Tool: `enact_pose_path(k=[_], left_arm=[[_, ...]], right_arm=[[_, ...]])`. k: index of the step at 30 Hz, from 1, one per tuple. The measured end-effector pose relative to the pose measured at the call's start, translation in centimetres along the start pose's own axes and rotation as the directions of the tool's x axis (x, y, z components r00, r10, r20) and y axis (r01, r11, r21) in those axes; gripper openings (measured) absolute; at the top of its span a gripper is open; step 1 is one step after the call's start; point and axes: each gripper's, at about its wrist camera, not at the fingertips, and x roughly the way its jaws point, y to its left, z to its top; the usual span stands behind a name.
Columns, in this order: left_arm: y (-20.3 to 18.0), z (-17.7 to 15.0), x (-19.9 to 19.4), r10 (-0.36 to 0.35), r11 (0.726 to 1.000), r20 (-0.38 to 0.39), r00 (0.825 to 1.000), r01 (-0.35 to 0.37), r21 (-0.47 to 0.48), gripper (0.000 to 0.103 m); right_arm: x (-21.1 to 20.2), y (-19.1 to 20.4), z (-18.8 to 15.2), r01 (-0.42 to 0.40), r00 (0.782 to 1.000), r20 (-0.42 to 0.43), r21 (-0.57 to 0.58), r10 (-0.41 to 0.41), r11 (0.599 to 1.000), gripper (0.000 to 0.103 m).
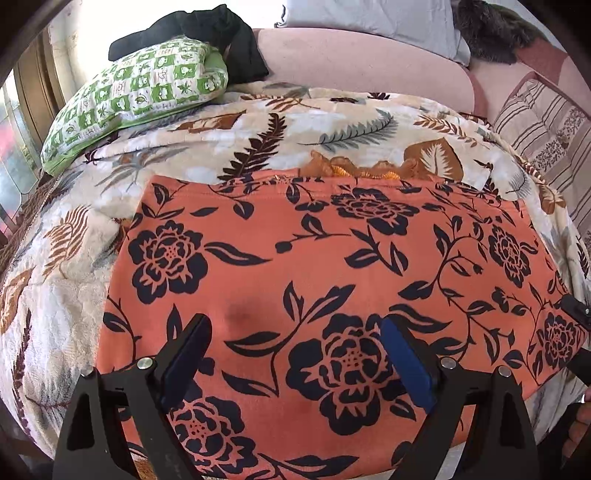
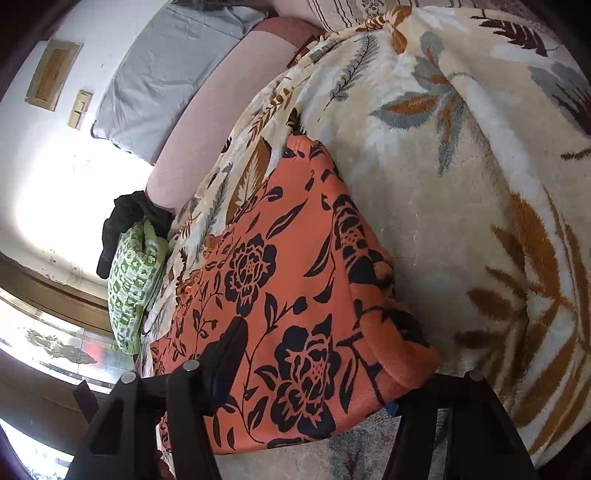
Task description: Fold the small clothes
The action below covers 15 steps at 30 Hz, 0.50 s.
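An orange cloth (image 1: pixel 332 266) with a black flower print is being shown spread flat on a leaf-patterned blanket (image 1: pixel 258 122) that is covering the bed. A strip of golden-brown fabric (image 1: pixel 354 168) is being seen along the cloth's far edge.

Left tongs (image 1: pixel 295 354): being held above the near part of the cloth, fingers wide apart, nothing being gripped between them. One blue pad (image 1: pixel 406 363) is being shown on the inner face of a finger.

Right tongs (image 2: pixel 317 365): being held at the near right corner of the cloth. One finger (image 2: pixel 231 354) is lying over the top of the fabric; the other is being hidden under the cloth's edge. The corner is lying between the fingers, but whether they are clamped on it cannot be told.

Also being catalogued: a green checked pillow (image 1: pixel 140 96) at the far left of the bed, a black garment (image 1: pixel 207 29) lying on and behind it, a pink bolster (image 1: pixel 351 62) beyond the blanket, a grey pillow (image 1: pixel 369 18) behind that, and a striped quilt (image 1: pixel 543 129) at the far right.
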Motion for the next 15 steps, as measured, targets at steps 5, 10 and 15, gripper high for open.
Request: enact_pose_path(k=[5, 10, 15], left_arm=[[-0.7, -0.7, 2.6, 0.043, 0.997, -0.035, 0.998, -0.041, 0.069, 0.098], [0.7, -0.1, 1.4, -0.036, 0.999, -0.057, 0.998, 0.037, 0.017, 0.098], [7.7, -1.3, -5.2, -0.052, 0.990, 0.103, 0.993, 0.065, -0.127, 0.098]], right_arm=[[1.0, -0.3, 0.2, 0.035, 0.999, -0.020, 0.002, -0.035, 0.999, 0.052], [1.1, 2.3, 0.9, 0.129, 0.990, -0.037, -0.107, -0.134, 0.986, 0.017], [-1.2, 12.0, 0.9, 0.133, 0.991, 0.064, -0.344, -0.118, 0.930, 0.009]])
